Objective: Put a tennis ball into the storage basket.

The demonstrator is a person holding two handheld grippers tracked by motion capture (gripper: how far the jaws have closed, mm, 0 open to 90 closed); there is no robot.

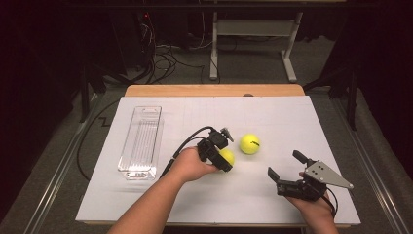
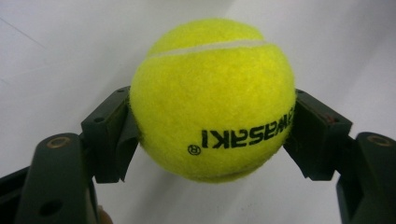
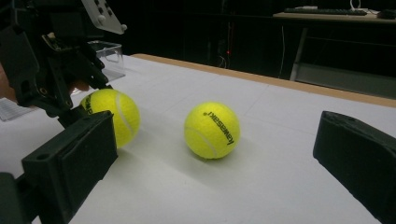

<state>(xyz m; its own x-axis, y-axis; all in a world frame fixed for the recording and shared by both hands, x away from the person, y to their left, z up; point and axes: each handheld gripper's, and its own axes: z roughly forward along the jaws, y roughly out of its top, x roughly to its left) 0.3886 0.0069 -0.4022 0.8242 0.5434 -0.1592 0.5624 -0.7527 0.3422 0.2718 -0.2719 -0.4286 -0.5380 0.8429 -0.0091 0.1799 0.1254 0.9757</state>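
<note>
Two yellow tennis balls are on the white table top. My left gripper (image 1: 223,157) (image 2: 215,135) is shut on one tennis ball (image 1: 227,156) (image 2: 212,98), both jaws pressing its sides, low at the table surface. The right gripper view shows that held ball (image 3: 112,114) under the left gripper (image 3: 51,70). The other ball (image 1: 250,144) (image 3: 212,129) lies free just to its right. My right gripper (image 1: 285,164) (image 3: 215,163) stands open near the front right, nothing between its jaws, pointing toward the free ball.
A clear plastic tray (image 1: 141,141) (image 3: 107,51) lies empty on the left of the white board (image 1: 272,112). A wooden table edge (image 1: 214,90) runs along the back. Cables and a desk frame stand on the floor beyond.
</note>
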